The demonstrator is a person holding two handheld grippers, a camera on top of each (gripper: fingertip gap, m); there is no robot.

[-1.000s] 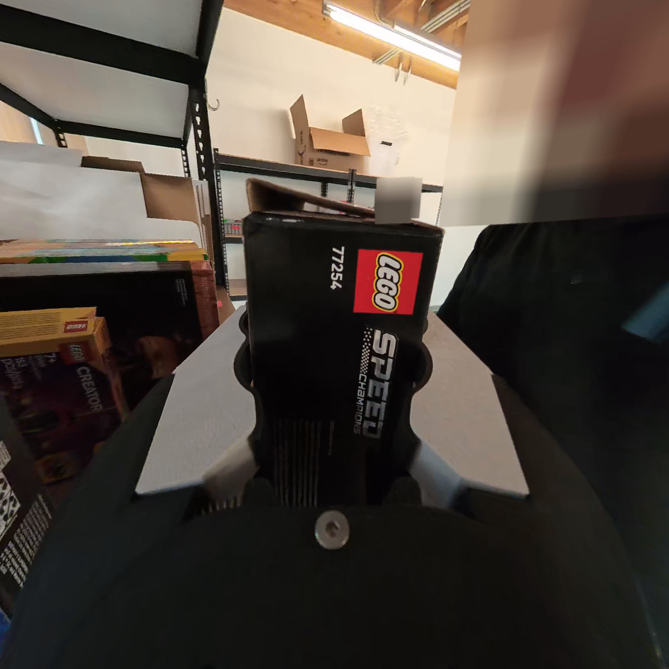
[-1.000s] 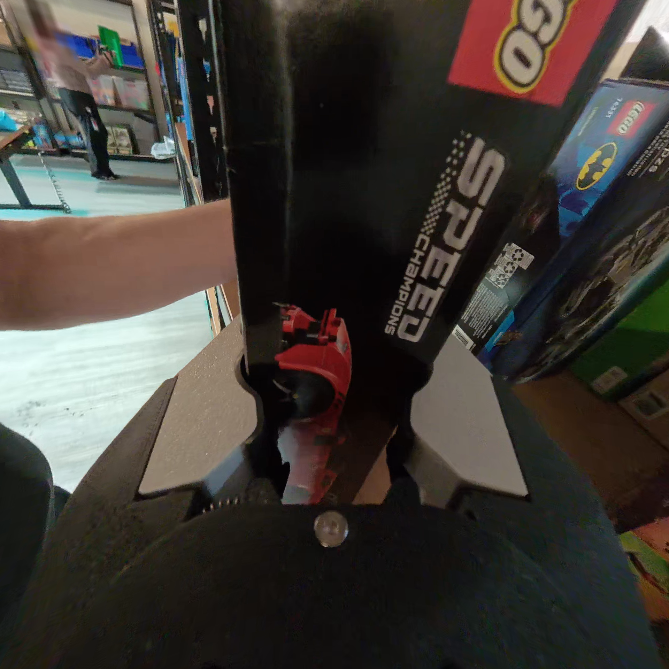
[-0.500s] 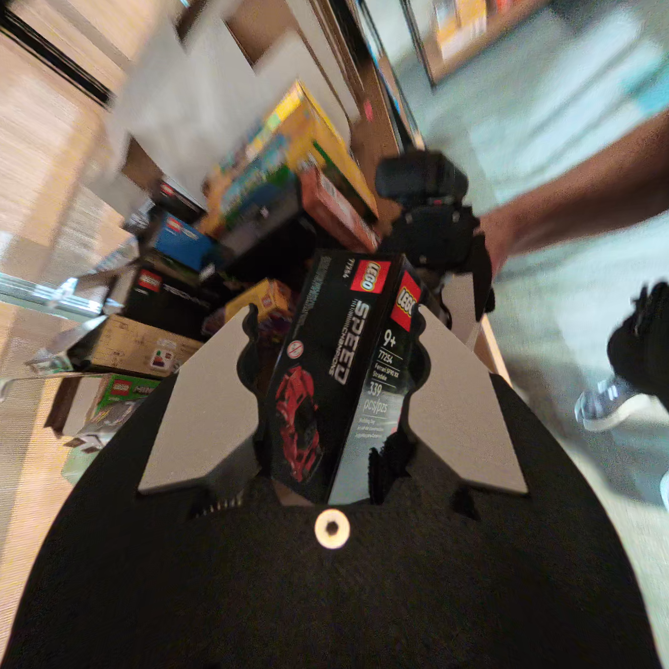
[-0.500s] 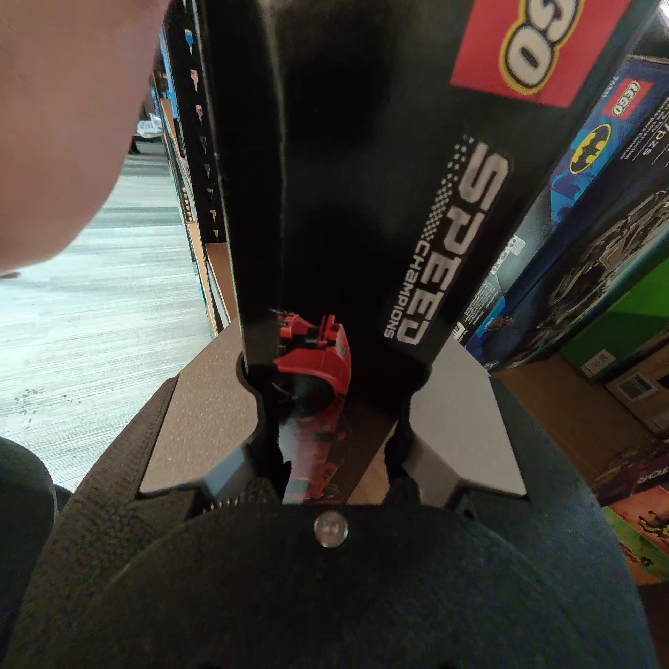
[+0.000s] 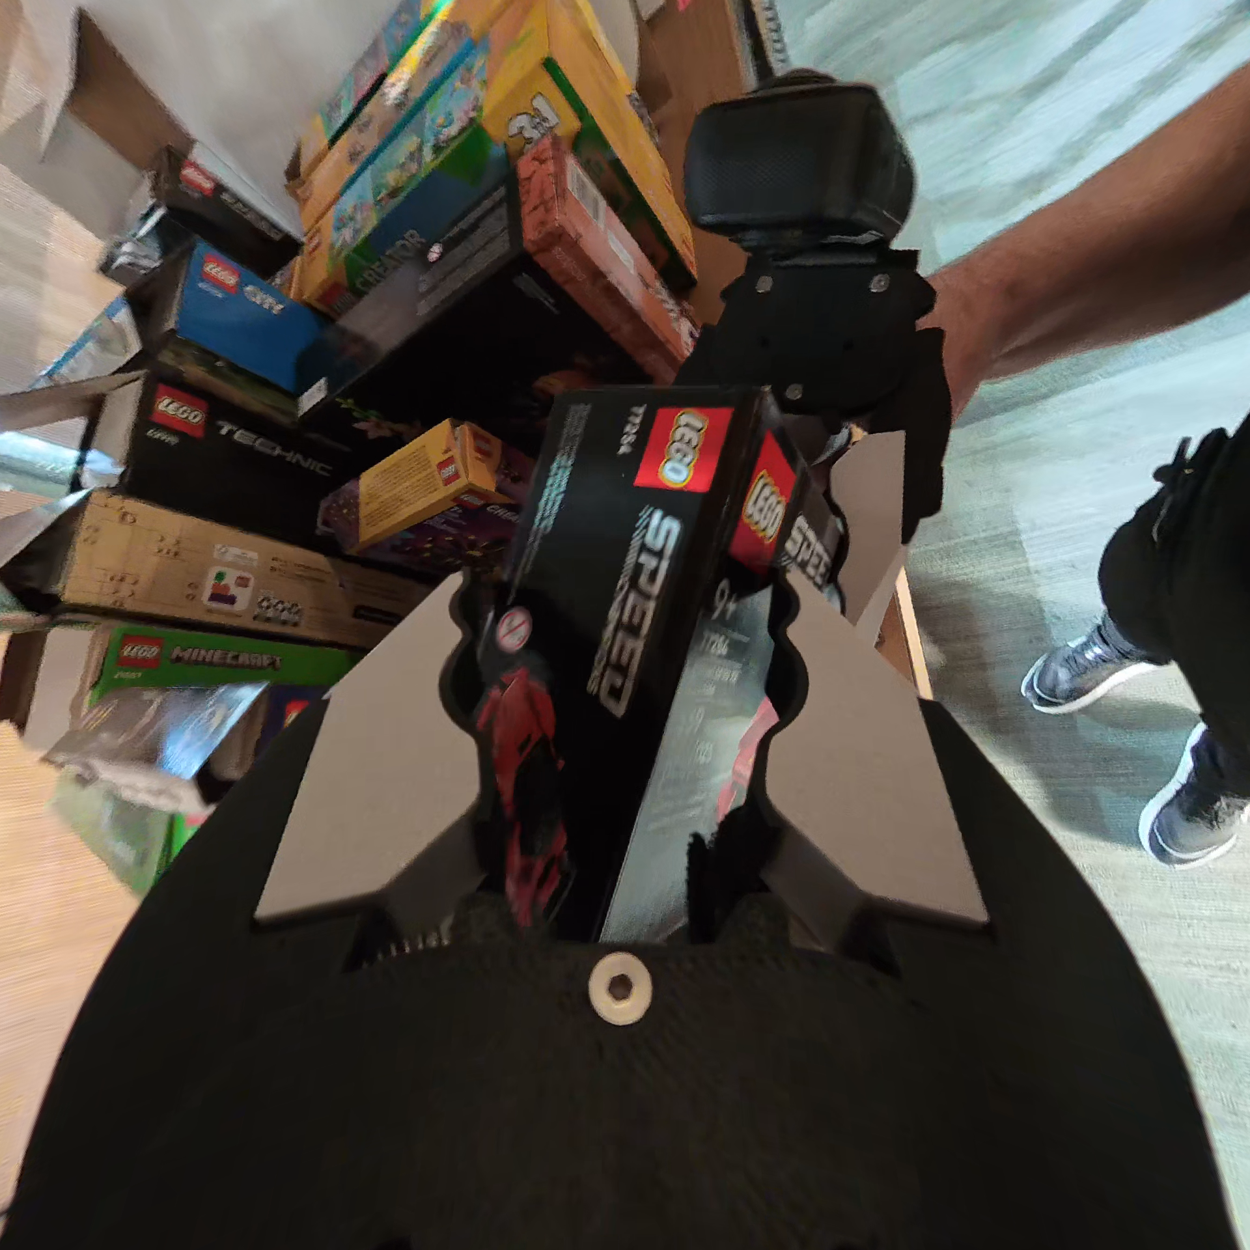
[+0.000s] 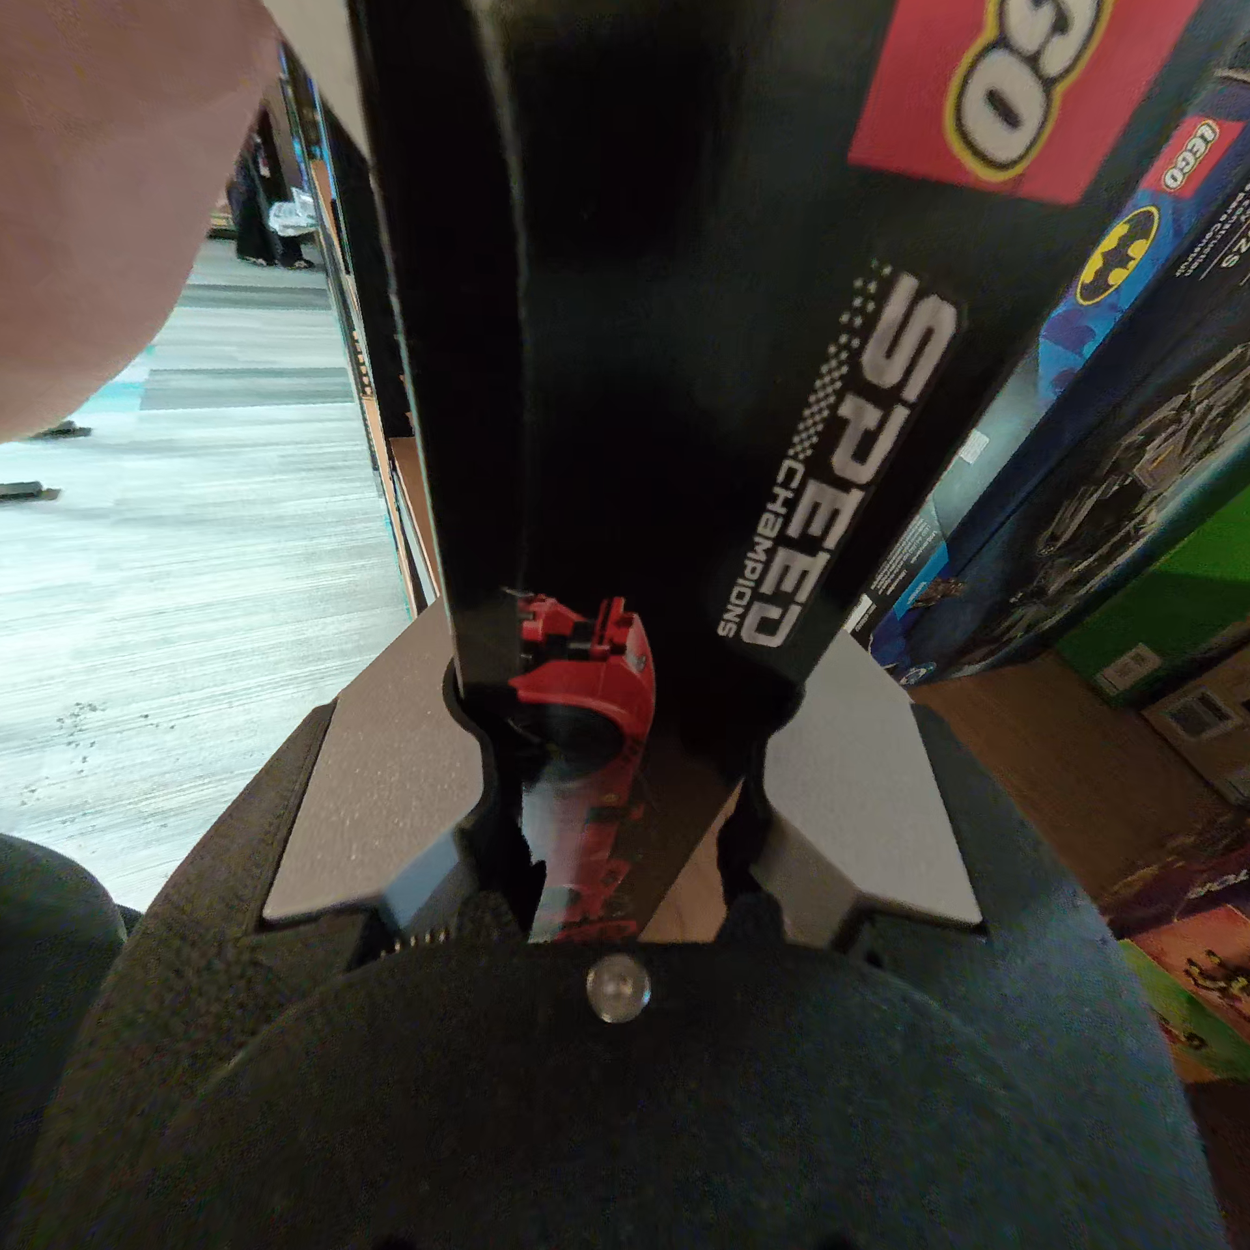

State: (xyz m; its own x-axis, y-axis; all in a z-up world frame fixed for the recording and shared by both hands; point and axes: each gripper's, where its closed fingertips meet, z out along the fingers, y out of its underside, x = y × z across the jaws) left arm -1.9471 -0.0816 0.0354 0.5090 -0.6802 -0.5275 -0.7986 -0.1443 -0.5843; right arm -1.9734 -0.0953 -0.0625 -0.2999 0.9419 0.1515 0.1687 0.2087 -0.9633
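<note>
A black toy-set box [image 5: 609, 575] with a red car pictured on it sits between the fingers of my left gripper [image 5: 622, 595], which is shut on it. My right gripper [image 5: 812, 325] shows in the left wrist view at the box's far end, its fingers [image 5: 872, 514] closed on that end. In the right wrist view the same black box [image 6: 642, 338] rises between the pads of my right gripper [image 6: 626, 649], which press on both its sides. A person's forearm [image 5: 1096, 257] reaches in behind the right gripper.
A shelf holds stacked toy-set boxes: a yellow one [image 5: 419, 487], a blue one [image 5: 243, 311], a green one [image 5: 216, 659], a brown carton [image 5: 176, 575]. More boxes [image 6: 1116, 473] stand right of the held box. A person's legs and shoes [image 5: 1184, 710] stand on the grey floor [image 6: 169, 575].
The left gripper has swung from facing the wall to facing the shelf of boxes, with the box still in it. The right gripper has kept its hold; an arm moved close at its upper left.
</note>
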